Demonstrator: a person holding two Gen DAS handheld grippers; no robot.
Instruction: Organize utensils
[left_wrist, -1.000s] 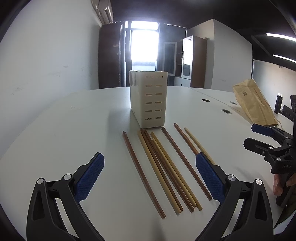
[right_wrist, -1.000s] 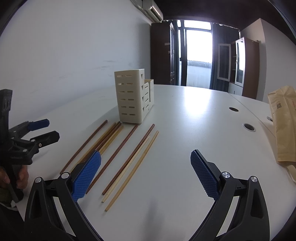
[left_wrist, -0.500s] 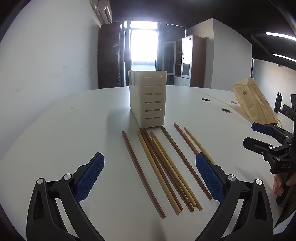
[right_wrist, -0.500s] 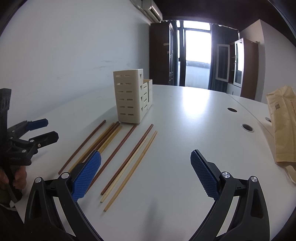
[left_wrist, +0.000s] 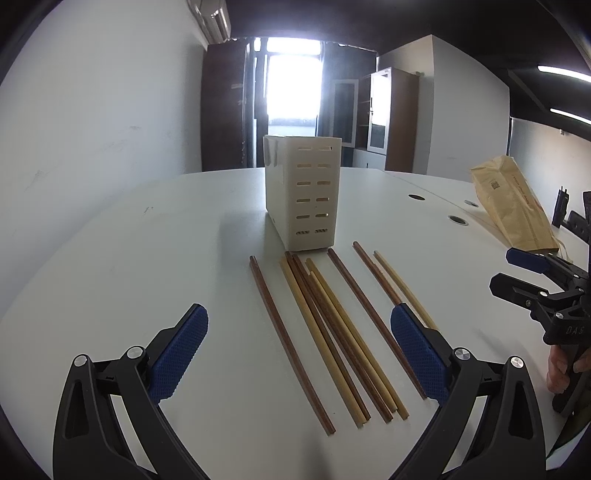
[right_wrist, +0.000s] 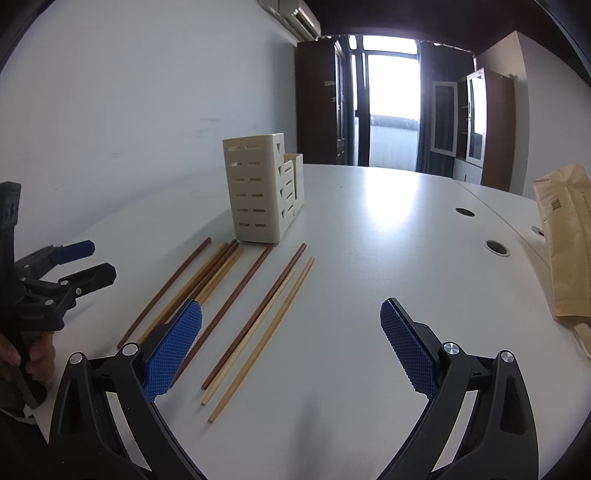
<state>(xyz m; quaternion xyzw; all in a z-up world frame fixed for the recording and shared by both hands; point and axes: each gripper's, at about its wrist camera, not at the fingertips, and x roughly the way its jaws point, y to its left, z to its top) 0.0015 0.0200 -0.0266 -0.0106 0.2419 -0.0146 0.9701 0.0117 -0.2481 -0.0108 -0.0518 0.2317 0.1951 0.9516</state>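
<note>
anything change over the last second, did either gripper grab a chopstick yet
No grab yet. Both the left gripper and the right gripper stay open and empty above the table, with at most a slight drift of the right view. The chopsticks lie as before in front of the cream utensil holder, which has not moved.

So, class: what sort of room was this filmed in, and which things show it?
Probably an office or meeting room: a large white table with round cable holes, tall cabinets and a wall air conditioner.
</note>
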